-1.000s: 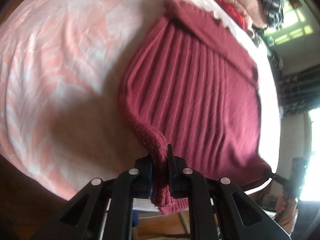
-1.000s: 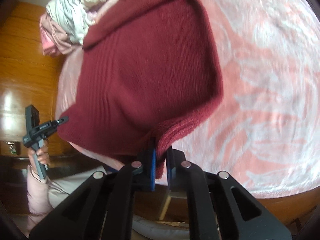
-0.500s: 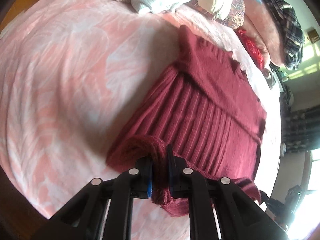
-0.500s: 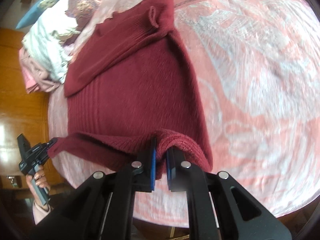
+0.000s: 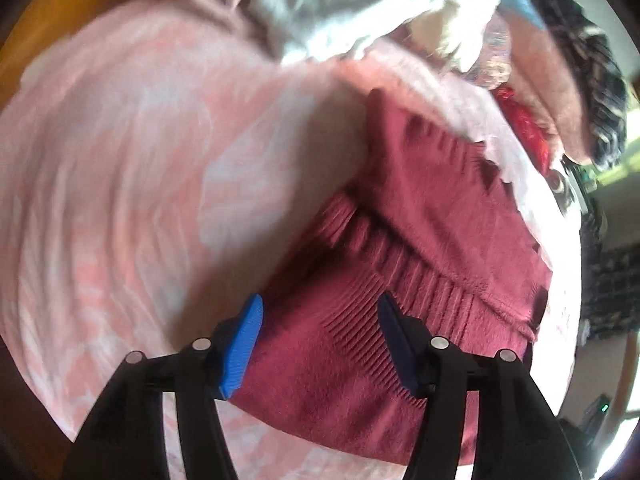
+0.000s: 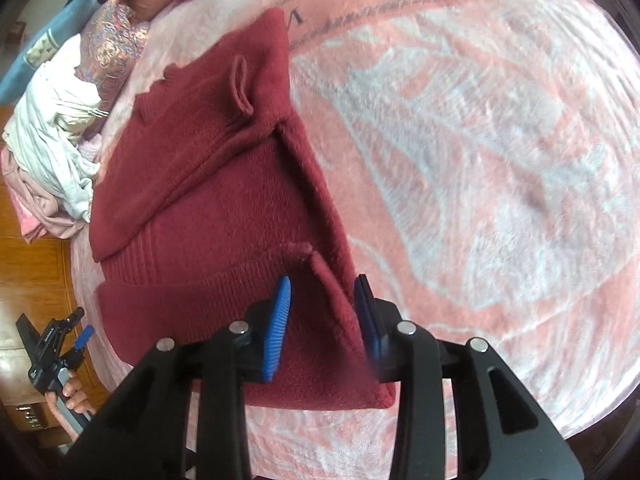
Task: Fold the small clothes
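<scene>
We are holding our left gripper [image 5: 318,340] released, its blue pads spread wide over the near hem of the sweater [image 5: 400,300], gripping nothing. Our right gripper [image 6: 322,328] is likewise gaping, its pads straddling a raised ridge of knit at the sweater's [image 6: 224,200] near right corner without clasping it. The sweater is lying folded on the bed [image 6: 480,140], its bottom part doubled up over the body, a sleeve lying across the top toward 11 o'clock in the right view. A pile of clothes [image 6: 52,140] is sitting at 9 o'clock from the sweater in that view, and at 12 o'clock in the left view [image 5: 360,12]. At 8 o'clock in the right view we are seeing our left hand [image 6: 74,400] gripping its handle beyond the bed's edge.
</scene>
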Available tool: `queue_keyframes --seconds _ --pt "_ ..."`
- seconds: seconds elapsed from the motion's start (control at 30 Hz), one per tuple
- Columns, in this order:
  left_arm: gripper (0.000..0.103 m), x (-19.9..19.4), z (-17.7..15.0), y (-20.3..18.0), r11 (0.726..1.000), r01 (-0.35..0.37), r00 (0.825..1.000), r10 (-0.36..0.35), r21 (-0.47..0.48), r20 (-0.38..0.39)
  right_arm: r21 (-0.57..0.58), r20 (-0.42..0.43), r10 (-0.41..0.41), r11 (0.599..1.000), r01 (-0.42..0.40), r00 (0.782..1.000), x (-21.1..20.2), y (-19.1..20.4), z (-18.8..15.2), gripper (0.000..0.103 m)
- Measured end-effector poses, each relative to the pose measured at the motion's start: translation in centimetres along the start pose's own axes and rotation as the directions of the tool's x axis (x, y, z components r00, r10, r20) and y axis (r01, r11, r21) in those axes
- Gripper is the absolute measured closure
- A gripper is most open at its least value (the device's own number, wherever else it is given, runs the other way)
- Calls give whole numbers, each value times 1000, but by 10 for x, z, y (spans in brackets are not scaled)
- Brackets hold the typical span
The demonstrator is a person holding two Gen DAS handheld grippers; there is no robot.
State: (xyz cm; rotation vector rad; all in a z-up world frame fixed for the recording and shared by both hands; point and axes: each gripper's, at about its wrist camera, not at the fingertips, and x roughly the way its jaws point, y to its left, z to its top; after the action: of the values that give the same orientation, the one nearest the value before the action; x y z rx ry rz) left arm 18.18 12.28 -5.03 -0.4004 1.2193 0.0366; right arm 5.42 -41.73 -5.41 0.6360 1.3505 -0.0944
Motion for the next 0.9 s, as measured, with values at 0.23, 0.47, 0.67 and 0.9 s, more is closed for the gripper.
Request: queue_keyframes --seconds 0.23,0.47,0.67,0.9 --pt "36 -4 0 -10 993 -71 996 66 94 51 -192 -3 31 981 -31 1000 -3 24 1 69" --pt "32 12 -3 -32 938 -181 983 162 294 88 -340 -32 -13 940 2 999 15 38 3 60" --pt "28 35 -5 -52 890 -187 982 177 416 63 -422 -85 -48 906 7 995 36 38 10 52" --pt "23 64 -20 -63 792 -242 967 247 560 69 -525 -130 -73 851 -6 989 64 47 1 51"
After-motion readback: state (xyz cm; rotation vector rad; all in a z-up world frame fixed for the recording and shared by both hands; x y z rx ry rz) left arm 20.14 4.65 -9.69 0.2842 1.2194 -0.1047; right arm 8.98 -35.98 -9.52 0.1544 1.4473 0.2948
